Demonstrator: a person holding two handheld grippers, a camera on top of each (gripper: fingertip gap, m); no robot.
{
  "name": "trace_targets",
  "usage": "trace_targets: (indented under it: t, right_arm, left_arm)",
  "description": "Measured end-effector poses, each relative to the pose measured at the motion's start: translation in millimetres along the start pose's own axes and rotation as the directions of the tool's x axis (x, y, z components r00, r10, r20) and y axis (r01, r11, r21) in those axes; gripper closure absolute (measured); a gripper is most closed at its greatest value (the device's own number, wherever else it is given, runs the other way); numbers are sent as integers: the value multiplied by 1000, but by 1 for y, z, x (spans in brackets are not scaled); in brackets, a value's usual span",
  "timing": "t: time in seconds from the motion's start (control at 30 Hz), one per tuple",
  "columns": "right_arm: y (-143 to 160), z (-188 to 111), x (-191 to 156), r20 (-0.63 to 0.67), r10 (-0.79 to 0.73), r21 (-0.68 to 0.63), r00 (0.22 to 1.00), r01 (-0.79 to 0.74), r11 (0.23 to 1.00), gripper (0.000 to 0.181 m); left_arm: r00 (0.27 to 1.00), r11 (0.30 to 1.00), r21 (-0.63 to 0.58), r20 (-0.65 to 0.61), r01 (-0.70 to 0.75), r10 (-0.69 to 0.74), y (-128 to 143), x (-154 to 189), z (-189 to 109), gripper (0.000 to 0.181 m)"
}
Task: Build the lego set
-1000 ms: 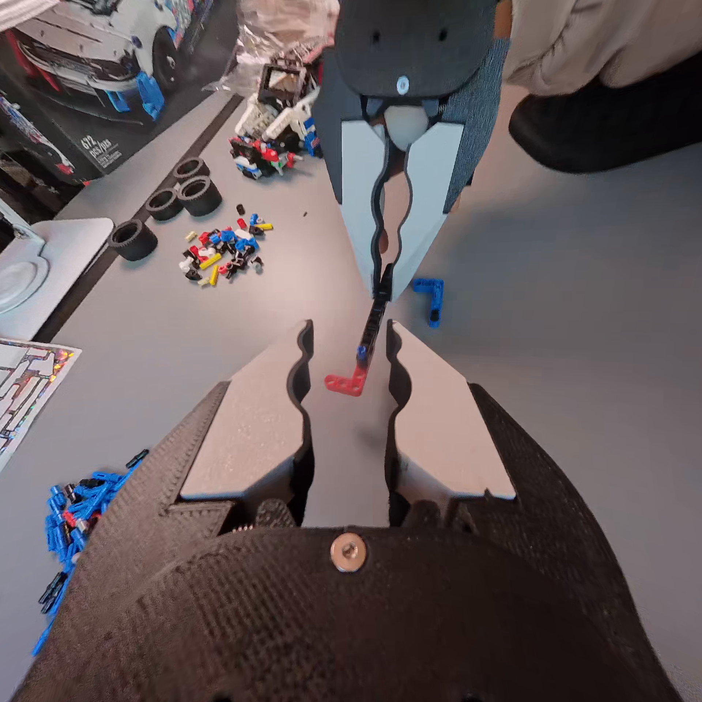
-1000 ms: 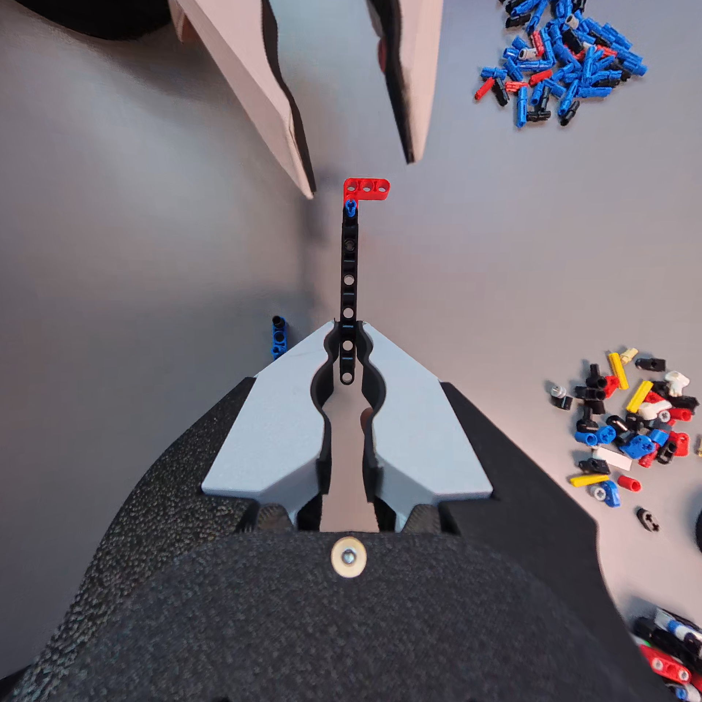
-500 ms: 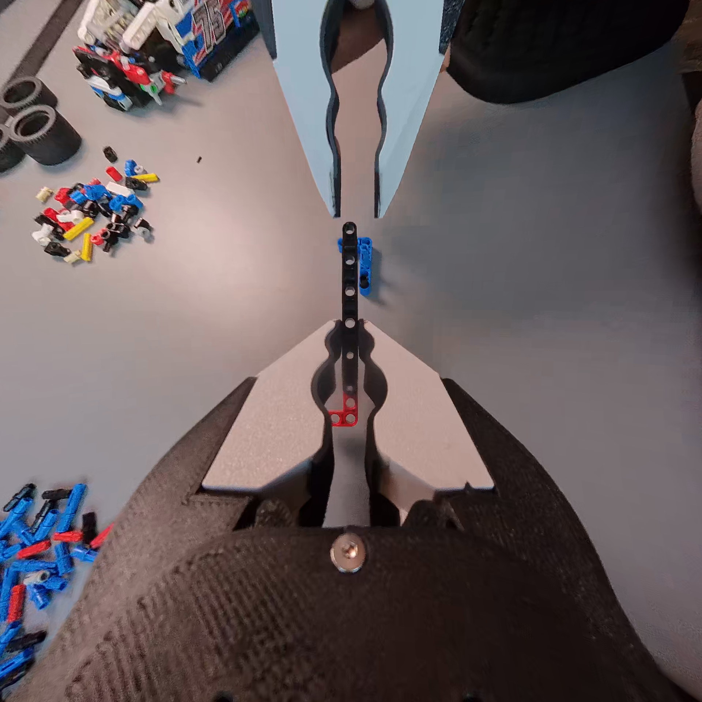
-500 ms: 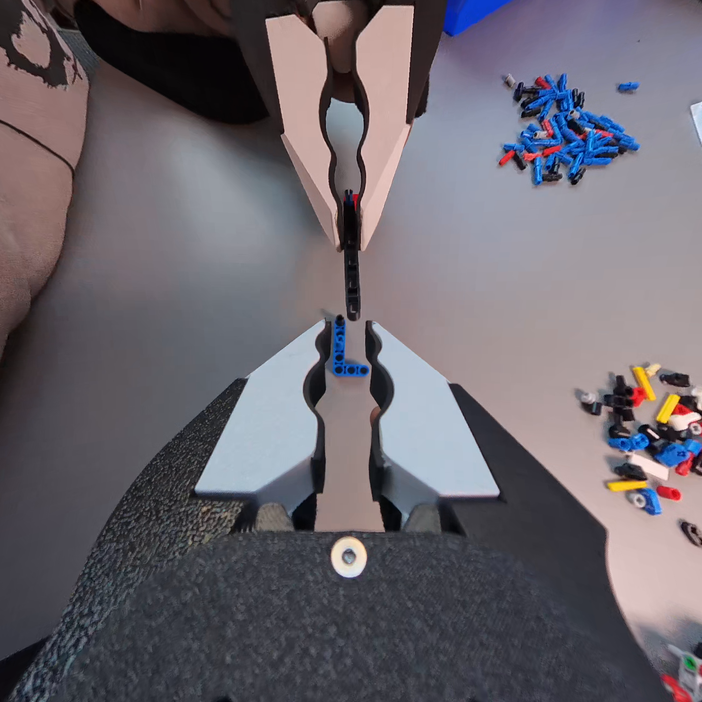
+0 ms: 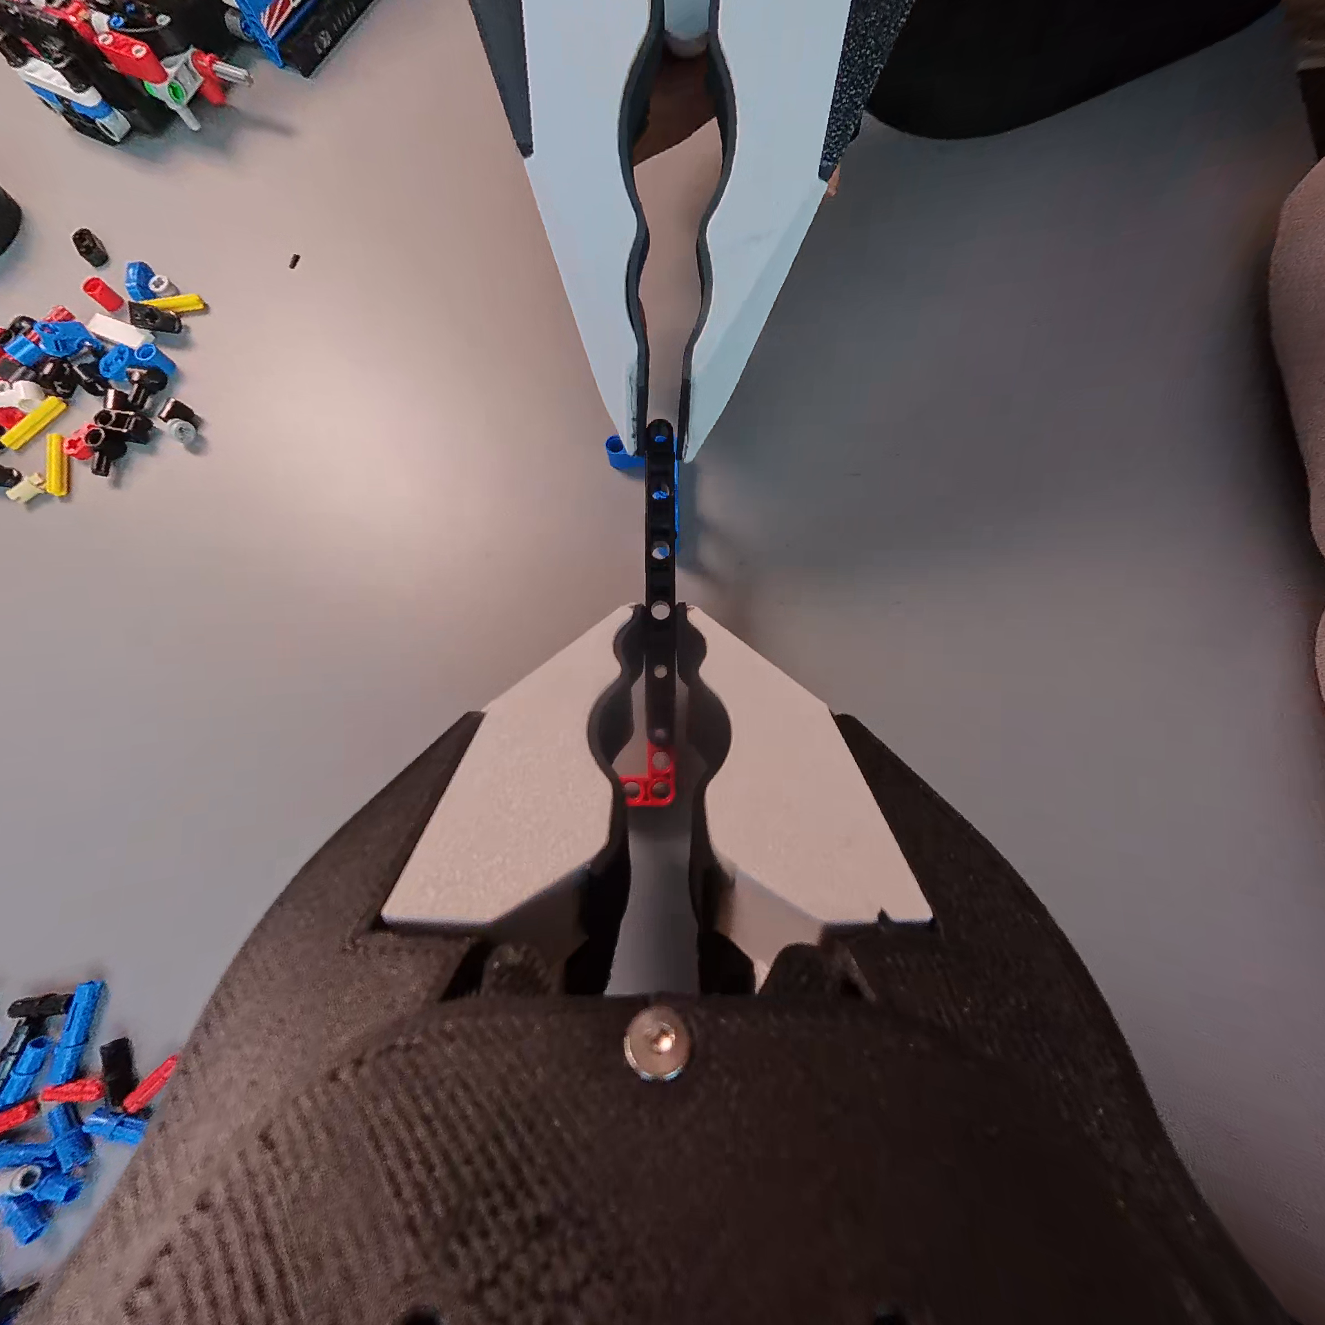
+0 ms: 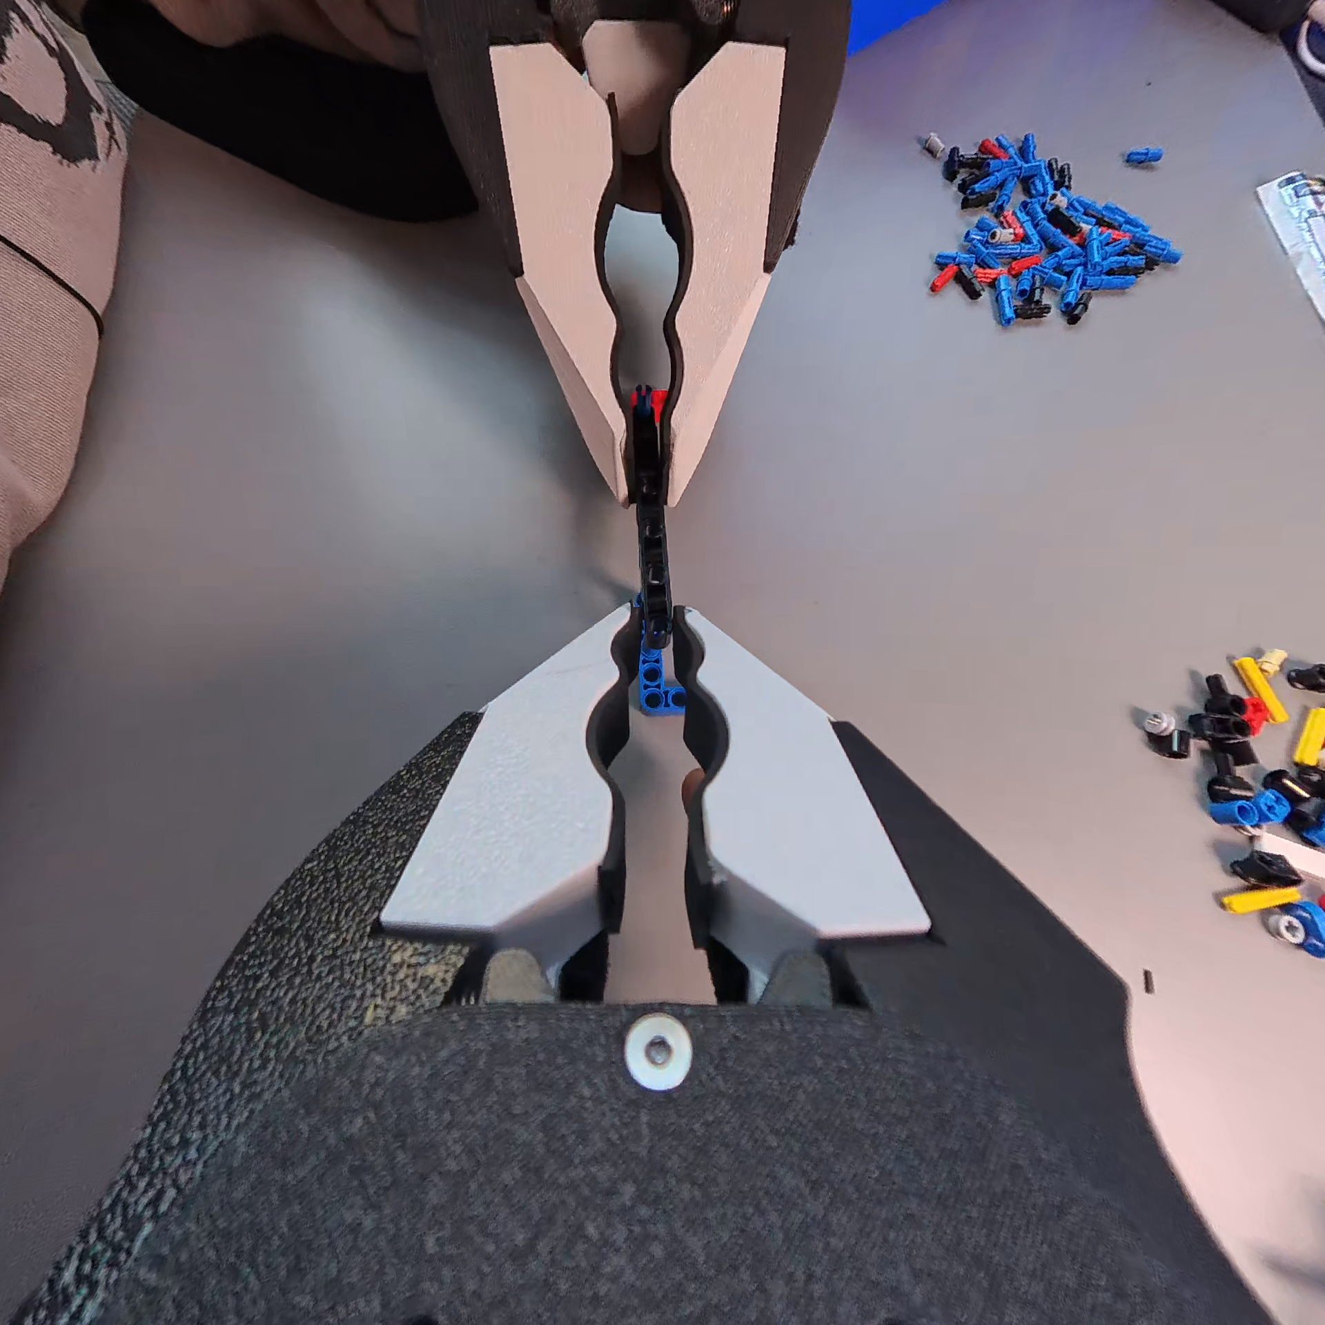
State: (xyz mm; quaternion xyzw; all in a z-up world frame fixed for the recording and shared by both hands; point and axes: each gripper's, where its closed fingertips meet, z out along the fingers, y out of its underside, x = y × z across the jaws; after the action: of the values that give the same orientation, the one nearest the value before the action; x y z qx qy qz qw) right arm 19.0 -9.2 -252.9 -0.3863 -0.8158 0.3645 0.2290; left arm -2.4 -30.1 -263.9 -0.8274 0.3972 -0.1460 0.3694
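On the grey table [image 5: 358, 645] lie several loose groups of parts. In the left wrist view, a mixed pile of small connectors [image 5: 86, 373] sits far left, a heap of blue pins [image 5: 57, 1104] lies at lower left, and a partly built model [image 5: 107, 64] occupies the upper left corner. In the right wrist view, a sheet of paper [image 6: 1301, 222] shows at the right edge. A person's sleeve [image 6: 43, 287] fills the left border there.

The left gripper [image 5: 659, 609] is clamped on the black beam [image 5: 659, 545], which projects forward off the table; a red L-shaped piece [image 5: 651, 778] is attached at its near end, between the fingers. The right gripper [image 6: 652, 609] faces it, jaws narrowly apart around the blue L-shaped piece [image 6: 656, 685]; whether it grips that piece cannot be told. The beam's free end sits between the right gripper's fingertips, overlapping the blue piece and partly hiding it.

Compared with half a second ago, the gap between the two grippers is smaller, and the beam tip now reaches into the right jaws.

Both gripper bodies are rough black printed plastic with pale, flat fingers [image 5: 545, 789] whose inner edges are wavy. The beam is thin with a row of round holes.
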Motion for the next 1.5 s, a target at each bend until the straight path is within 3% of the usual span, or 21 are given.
trace_targets:
  t: [0.63, 0.83, 0.93, 1.07, 1.17, 1.5]
  right_arm:
    - [2, -1, 1, -8, 31, 38, 999, -30, 999, 176]
    - [2, -1, 0, 6, 55, 62, 998, -55, 997, 176]
    - [3, -1, -1, 11, 61, 75, 998, -62, 995, 176]
    - [4, -3, 0, 13, 68, 85, 998, -69, 994, 176]
    - [5, -4, 1, 9, 70, 82, 998, -70, 994, 176]
    - [7, -5, -1, -17, 22, 42, 1000, -21, 999, 176]
  left_arm:
    - [1000, 1000, 16, 11, 13, -13, -1, -3, -2, 174]
    - [999, 997, 72, 25, 19, -21, -18, -6, -4, 160]
    - [1000, 1000, 26, 12, -13, 13, -16, -4, 7, 157]
    - [998, 998, -30, -7, -58, 58, -8, -2, 20, 167]
    - [998, 998, -35, -20, -57, 56, -10, -2, 21, 175]
    - [998, 988, -148, -43, -53, 47, -10, 0, 18, 175]
